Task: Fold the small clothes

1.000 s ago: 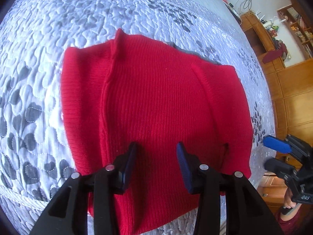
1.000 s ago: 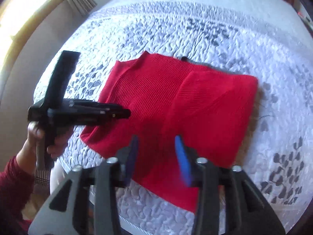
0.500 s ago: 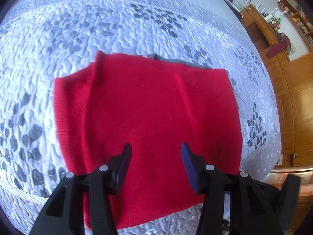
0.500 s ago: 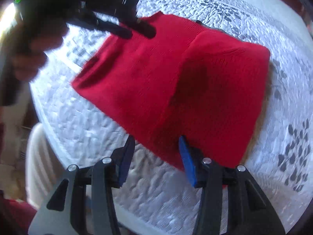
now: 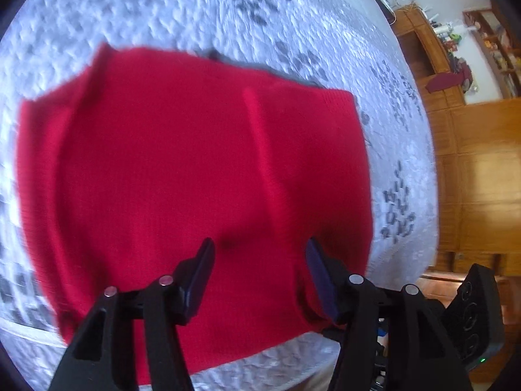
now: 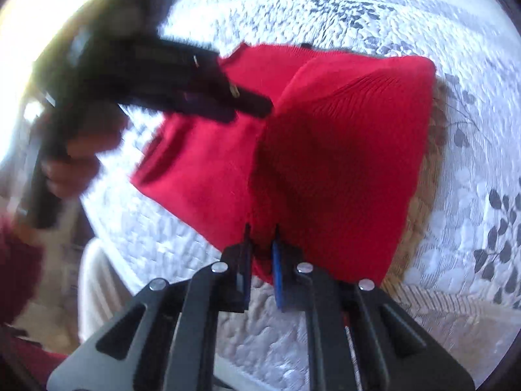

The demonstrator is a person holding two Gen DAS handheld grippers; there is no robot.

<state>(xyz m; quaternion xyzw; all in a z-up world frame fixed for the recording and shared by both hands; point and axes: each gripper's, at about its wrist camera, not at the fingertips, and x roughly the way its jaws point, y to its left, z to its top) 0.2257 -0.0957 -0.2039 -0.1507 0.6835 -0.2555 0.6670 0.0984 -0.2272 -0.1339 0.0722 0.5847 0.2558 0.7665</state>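
A red ribbed knit garment (image 5: pixel 195 169) lies folded on a white quilt with a grey leaf print (image 5: pixel 228 16). My left gripper (image 5: pixel 259 247) hovers over the garment's near right part. Its jaws are opening and nothing is between them. In the right wrist view the garment (image 6: pixel 342 163) has a raised fold on its right half. My right gripper (image 6: pixel 261 238) is at the near edge, its jaws closing with a pinch of red fabric between the pads. The left gripper (image 6: pixel 250 107) shows blurred above the garment's left part, held by a hand (image 6: pixel 75 163).
Wooden cabinets (image 5: pixel 482 179) and a cluttered shelf (image 5: pixel 439 49) stand beyond the bed's right side. The quilt (image 6: pixel 325 6) spreads far behind the garment. The bed's near edge runs just under both grippers. A dark red sleeve (image 6: pixel 16 260) is at the lower left.
My left gripper slid right over the garment and its jaws widened. My right gripper dropped to the garment's near edge and closed on the fabric.
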